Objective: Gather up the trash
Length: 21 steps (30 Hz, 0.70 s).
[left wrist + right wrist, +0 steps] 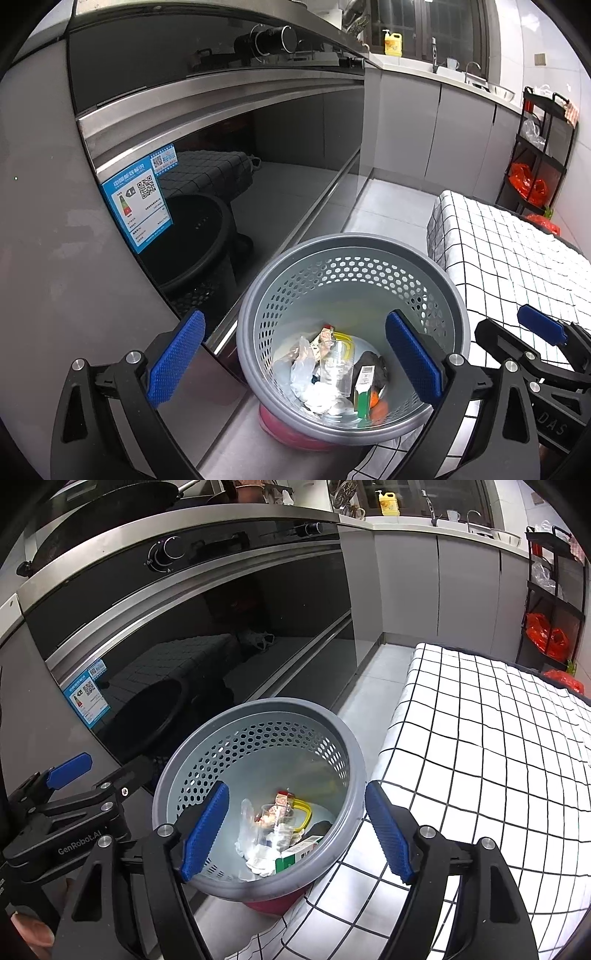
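Both tools hover above a grey perforated bin (351, 332) that stands on the floor between the dark glass oven front (221, 155) on the left and a tabletop under a black-and-white checked cloth (480, 738) on the right. The left tool (295, 358) is spread wide with nothing between its blue pads (177, 354), and the right tool (295, 830) is spread wide and empty too. The trash already lies in the bottom of the bin: crumpled white tissue (317, 395), a clear plastic cup (338, 365), a small snack wrapper (325, 336), a yellow loop (304, 812), a green-and-white carton (364, 387) and something dark beside it (373, 365) that I cannot identify. The part of the cloth that shows carries no litter. By my reading the dropping step is over, or very nearly, since neither tool carries anything and both sit over the bin mouth. The next move probably calls for lifting both tools clear of the rim without knocking the light bin, then scanning the tabletop and the floor for any leftover scrap; if none turns up, the job looks finished. A red base (269, 901) shows beneath the bin at the near side.
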Available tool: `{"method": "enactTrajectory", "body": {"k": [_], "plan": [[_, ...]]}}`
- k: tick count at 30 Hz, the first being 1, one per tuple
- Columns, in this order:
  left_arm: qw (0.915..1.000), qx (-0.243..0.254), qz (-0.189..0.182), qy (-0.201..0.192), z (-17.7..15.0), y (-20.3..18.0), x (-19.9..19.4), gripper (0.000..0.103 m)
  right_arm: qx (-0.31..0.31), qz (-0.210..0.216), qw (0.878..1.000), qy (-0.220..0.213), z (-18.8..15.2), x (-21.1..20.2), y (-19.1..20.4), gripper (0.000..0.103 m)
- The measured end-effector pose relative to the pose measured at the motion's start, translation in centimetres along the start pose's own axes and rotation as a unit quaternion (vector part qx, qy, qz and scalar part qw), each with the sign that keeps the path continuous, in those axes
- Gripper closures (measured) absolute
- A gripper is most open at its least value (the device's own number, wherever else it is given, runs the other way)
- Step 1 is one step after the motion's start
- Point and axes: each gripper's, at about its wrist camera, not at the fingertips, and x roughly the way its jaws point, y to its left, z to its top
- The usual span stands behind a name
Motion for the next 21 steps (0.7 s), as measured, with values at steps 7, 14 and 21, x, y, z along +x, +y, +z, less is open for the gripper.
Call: {"method": "enactTrajectory", "body": {"k": [7, 14, 21], "plan": [[1.0, -0.003, 0.006, 0.001, 0.0, 0.1, -0.2, 0.006, -0.007, -0.004, 1.0, -0.004, -0.1, -0.4, 0.4, 0.03], [0.9998, -0.008, 0.015, -0.002, -0.1, 0.5, -0.3, 0.006, -0.012, -0.007, 1.0, -0.006, -0.1, -0.7, 0.8, 0.03], [0.9997, -0.009, 0.023, -0.006, -0.2, 0.5, -0.5, 0.006, -0.017, -0.01, 1.0, -0.007, -0.1, -0.8, 1.2, 0.03]]}}
